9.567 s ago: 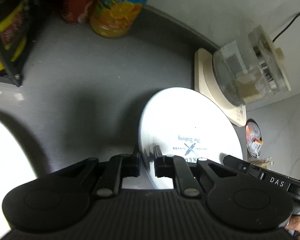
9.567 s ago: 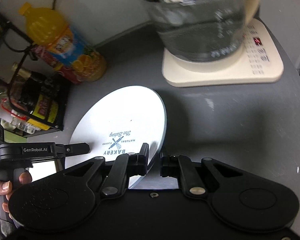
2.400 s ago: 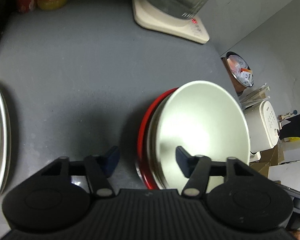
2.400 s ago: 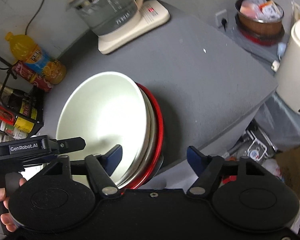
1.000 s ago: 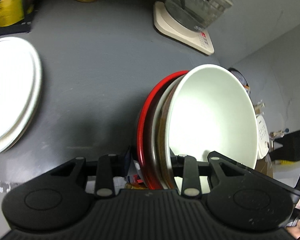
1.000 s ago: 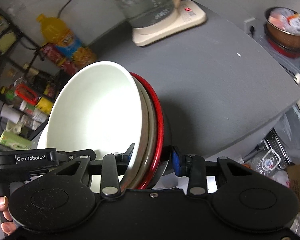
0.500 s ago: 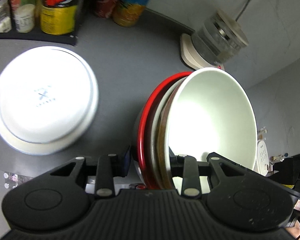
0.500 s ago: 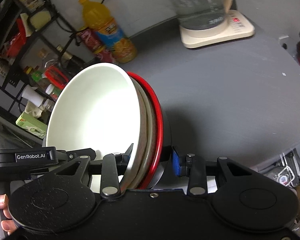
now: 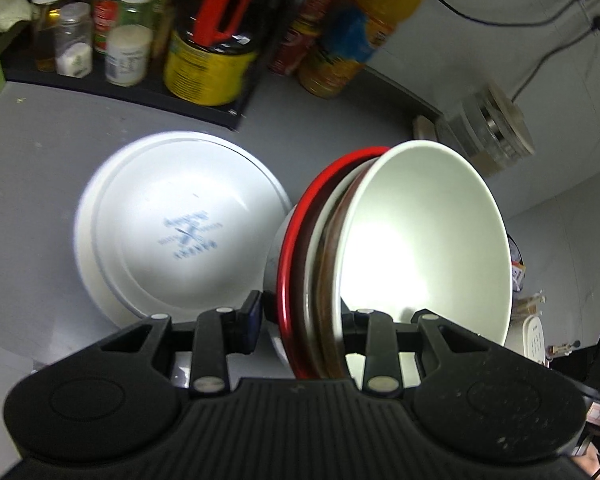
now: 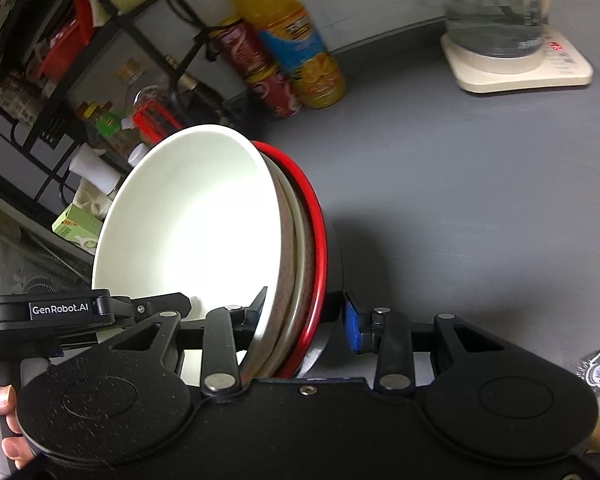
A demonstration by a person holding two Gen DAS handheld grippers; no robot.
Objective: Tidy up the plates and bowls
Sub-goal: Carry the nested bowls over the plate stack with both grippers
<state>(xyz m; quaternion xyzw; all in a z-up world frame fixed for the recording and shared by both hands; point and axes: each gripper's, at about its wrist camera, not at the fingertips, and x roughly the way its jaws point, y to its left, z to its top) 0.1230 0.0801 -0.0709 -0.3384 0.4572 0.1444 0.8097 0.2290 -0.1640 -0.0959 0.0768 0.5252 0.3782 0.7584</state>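
A nested stack of bowls (image 9: 420,240), white innermost and red-rimmed outermost, is held on edge above the grey desk (image 10: 460,200). The left tongs (image 9: 300,316) are clenched on the stack's rim from one side; the right tongs (image 10: 304,316) grip the same rim from the opposite side. To the left, white plates (image 9: 180,224) lie stacked flat on the desk. Farther back stand an orange juice bottle (image 10: 292,40), red cans (image 10: 260,72), a glass kettle (image 10: 496,8) and a condiment rack (image 9: 140,40).

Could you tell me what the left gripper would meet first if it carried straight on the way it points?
Probably the countertop near the white plates; the left gripper already clamps the bowl stack.
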